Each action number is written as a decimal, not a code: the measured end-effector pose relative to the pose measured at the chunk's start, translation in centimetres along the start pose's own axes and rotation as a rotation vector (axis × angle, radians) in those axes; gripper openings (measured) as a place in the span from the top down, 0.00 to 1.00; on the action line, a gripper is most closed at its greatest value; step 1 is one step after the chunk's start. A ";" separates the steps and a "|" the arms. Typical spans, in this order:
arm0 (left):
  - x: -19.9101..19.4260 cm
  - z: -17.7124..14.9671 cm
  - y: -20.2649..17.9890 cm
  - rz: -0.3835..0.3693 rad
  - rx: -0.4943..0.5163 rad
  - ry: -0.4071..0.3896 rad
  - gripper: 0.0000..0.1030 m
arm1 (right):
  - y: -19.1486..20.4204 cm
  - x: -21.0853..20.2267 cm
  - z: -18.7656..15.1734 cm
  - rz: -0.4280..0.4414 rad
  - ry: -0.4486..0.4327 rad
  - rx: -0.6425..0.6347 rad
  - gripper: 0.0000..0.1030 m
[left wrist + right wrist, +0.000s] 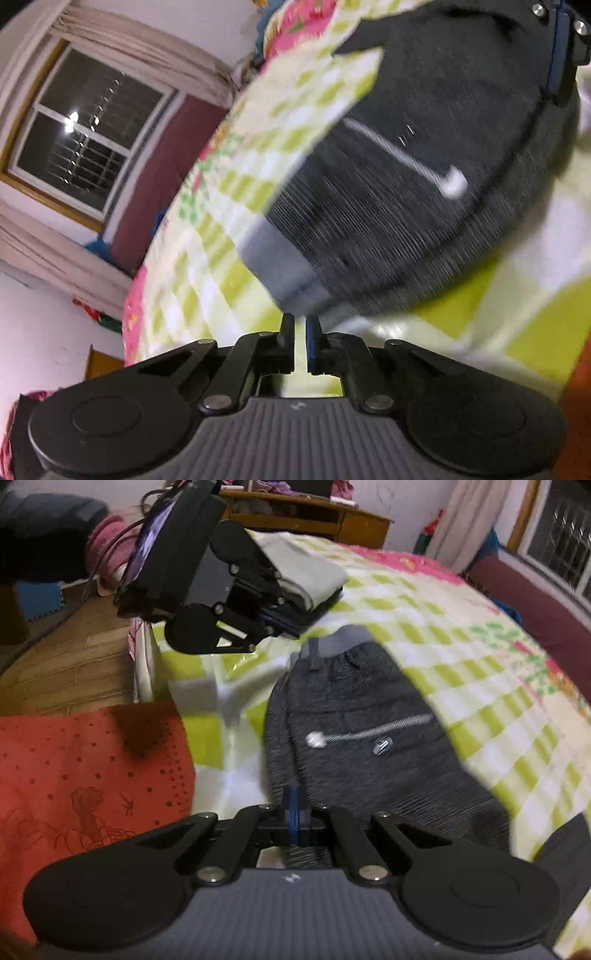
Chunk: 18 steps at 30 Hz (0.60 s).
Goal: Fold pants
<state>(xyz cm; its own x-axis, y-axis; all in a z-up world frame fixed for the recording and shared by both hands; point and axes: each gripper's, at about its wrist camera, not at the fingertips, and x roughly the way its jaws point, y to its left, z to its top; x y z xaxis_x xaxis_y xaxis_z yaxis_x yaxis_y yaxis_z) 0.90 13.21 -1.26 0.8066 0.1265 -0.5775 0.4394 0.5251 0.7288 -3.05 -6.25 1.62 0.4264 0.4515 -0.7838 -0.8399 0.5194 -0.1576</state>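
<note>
Dark grey knit pants (354, 738) with a lighter waistband and a white drawstring lie on the checked bedspread; they also show in the left wrist view (406, 184). My right gripper (294, 805) is shut on the near edge of the pants. It shows at the top right of the left wrist view (557, 62), clamped on the fabric. My left gripper (300, 332) is nearly shut with a thin gap and holds nothing, just short of the waistband end. In the right wrist view it (280, 624) hovers above the bed beyond the waistband.
The green-and-white checked bedspread (480, 686) covers the bed. A stack of folded clothes (306, 579) sits at the far end of the bed. A red cloth (85, 775) lies at the near left. A window (85, 136) and wooden furniture (310, 513) stand beyond.
</note>
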 end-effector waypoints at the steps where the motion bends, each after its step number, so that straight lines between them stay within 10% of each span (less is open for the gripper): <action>1: -0.3 -0.2 -0.2 0.009 -0.002 0.002 0.76 | 0.0 0.1 -0.1 -0.003 0.000 0.022 0.99; 6: -2.4 -0.3 1.9 -0.004 -0.153 -0.049 0.64 | -1.5 -1.7 -0.2 -0.048 -0.037 0.094 0.97; 9: -2.0 0.1 3.7 -0.032 -0.301 -0.070 0.37 | -2.6 -1.7 -0.5 -0.085 -0.027 0.134 0.95; 18: 1.9 1.8 3.5 -0.122 -0.556 -0.083 0.35 | -3.5 -1.5 -3.0 -0.103 0.020 0.260 0.94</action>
<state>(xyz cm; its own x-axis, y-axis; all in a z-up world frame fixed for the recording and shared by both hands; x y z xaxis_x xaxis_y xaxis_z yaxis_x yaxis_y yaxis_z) 4.70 13.78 0.86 0.8012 -0.0170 -0.5981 0.2751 0.8982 0.3429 -1.76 -10.95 1.50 0.4962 0.3739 -0.7836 -0.6767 0.7320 -0.0793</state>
